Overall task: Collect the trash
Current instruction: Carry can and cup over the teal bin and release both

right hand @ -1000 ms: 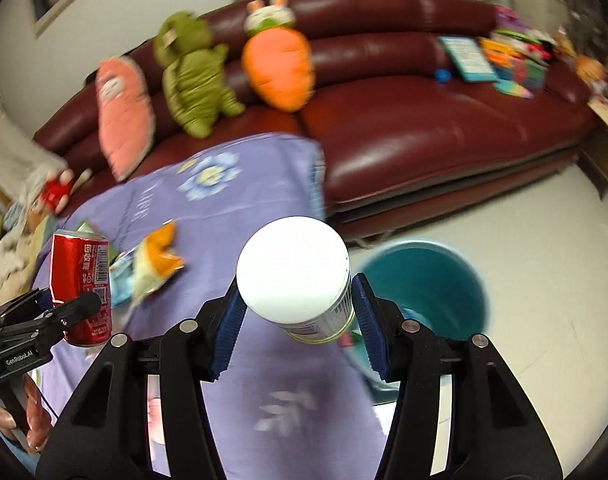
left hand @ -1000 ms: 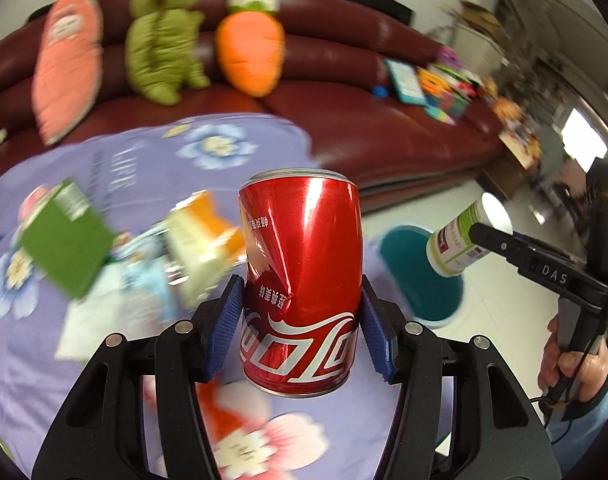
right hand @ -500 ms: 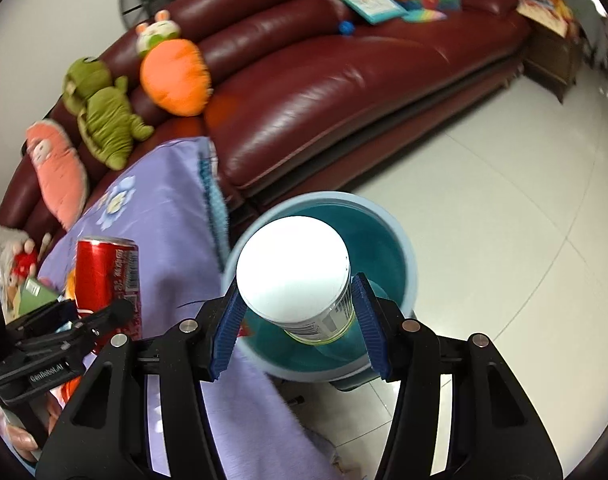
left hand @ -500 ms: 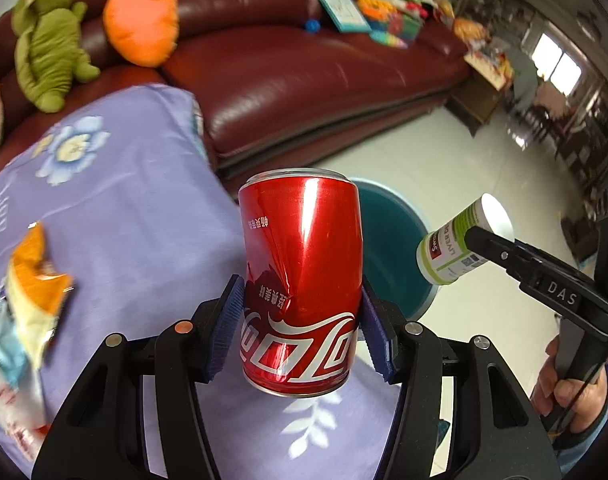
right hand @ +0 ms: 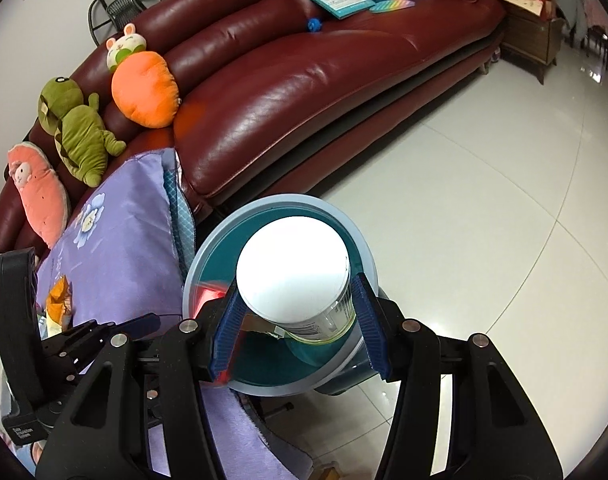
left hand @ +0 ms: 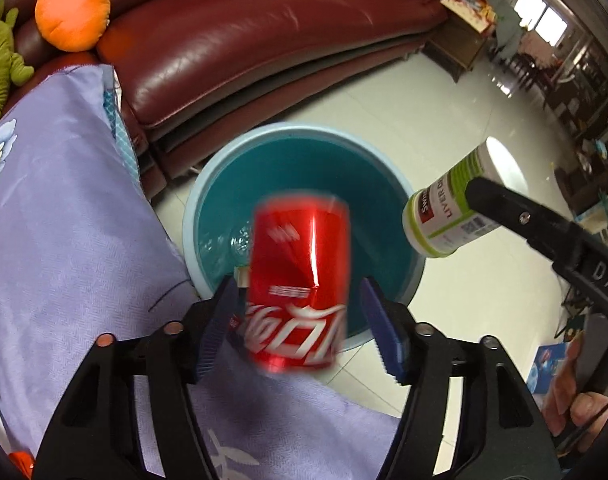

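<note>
While the left tool (left hand: 300, 316) spreads off the blurred can (left hand: 300, 280) above the bin (left hand: 304, 136), the right tool (right hand: 298, 326) grips a white-lidded bottle (right hand: 294, 276).

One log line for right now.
left gripper: opening, can dropping free | right gripper: shut on bottle | both over bin

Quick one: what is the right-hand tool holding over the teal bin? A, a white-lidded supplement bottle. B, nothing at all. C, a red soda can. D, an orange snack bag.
A: the right gripper has its jaws closed on the white-lidded supplement bottle above the teal bin, while the red soda can sits blurred between the left gripper's opening jaws.
</note>
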Available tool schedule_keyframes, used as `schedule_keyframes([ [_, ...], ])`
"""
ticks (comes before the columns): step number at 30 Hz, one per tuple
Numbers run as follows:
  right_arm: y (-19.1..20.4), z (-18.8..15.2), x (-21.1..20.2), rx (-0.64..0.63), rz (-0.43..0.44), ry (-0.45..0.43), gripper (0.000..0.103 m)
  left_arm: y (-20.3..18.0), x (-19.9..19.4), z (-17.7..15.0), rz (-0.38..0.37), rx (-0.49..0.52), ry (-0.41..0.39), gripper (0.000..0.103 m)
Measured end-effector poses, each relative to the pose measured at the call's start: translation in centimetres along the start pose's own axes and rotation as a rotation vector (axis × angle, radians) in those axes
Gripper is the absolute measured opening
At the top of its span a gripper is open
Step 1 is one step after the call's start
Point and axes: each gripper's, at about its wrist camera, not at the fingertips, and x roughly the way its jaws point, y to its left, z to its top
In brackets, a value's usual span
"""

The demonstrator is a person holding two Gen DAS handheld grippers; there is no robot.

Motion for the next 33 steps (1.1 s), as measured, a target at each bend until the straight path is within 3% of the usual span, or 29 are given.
schedule_keyframes([
  [18,3.1,-0.1,2.4,-0.065,-0.011,0.07,0.052,4.4,-3.0,-2.6,-0.002,-0.1,-0.04,0.075],
  [21,3.8,-0.4,3.3,-0.075,-0.008,0.102,0.071,5.3,-3.9,-2.9,-0.01,-0.122,-0.059,0.077],
  [33,5.5,-0.3,2.7,-0.081,-0.052,0.107,0.077,7.1,-5.7,-3.7,-0.031,-0.177,-0.095,0.083],
])
